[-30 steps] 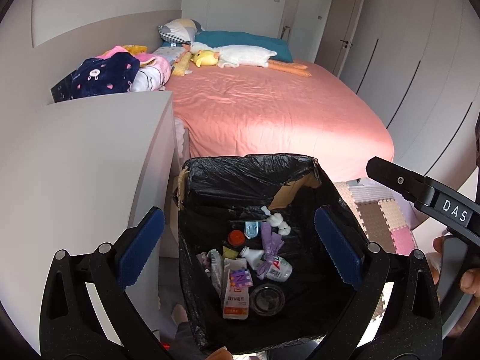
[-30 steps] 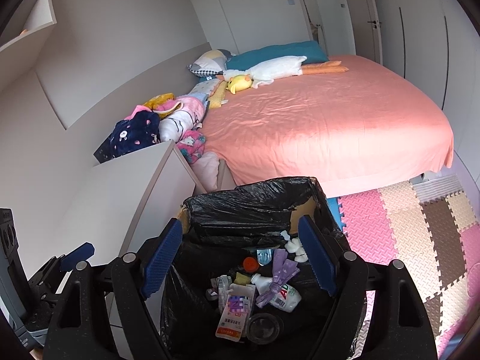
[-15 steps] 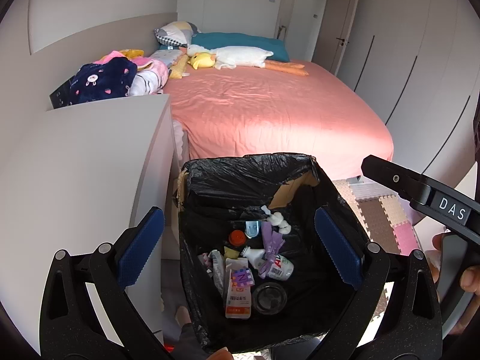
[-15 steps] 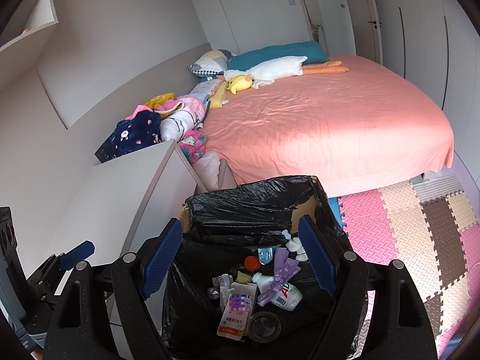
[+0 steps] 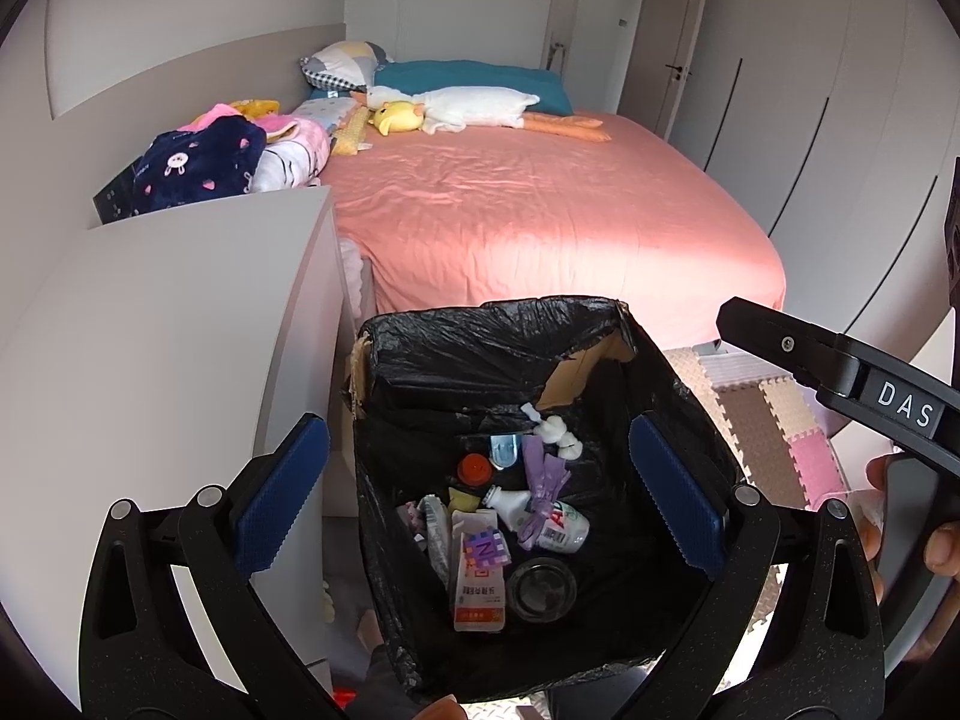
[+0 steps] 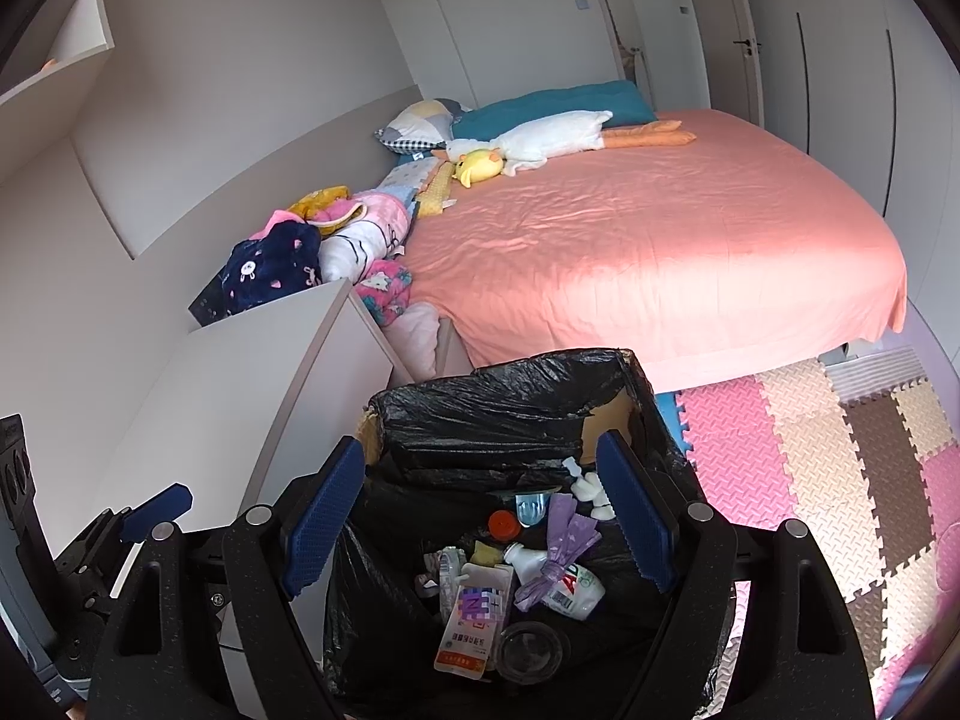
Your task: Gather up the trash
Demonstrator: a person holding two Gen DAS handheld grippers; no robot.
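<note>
Both the left gripper (image 5: pixel 480 495) and right gripper (image 6: pixel 480 516) hovered wide apart and empty above the bag-lined trash box (image 5: pixel 480 330), near the bed (image 5: pixel 540 210).

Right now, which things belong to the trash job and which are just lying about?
Job: bin with black bag, trash inside (carton, white bottle, purple wrapper); left gripper, right gripper, both open.
Lying about: bed, plush duck, clothes pile, foam mats.

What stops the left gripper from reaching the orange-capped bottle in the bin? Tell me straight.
Probably nothing. The left gripper hangs open above the bin, whose mouth is uncovered, and the orange-capped bottle lies exposed on top of the trash. Only the bin's depth and the close-packed purple wrapper might hamper a clean grasp.
</note>
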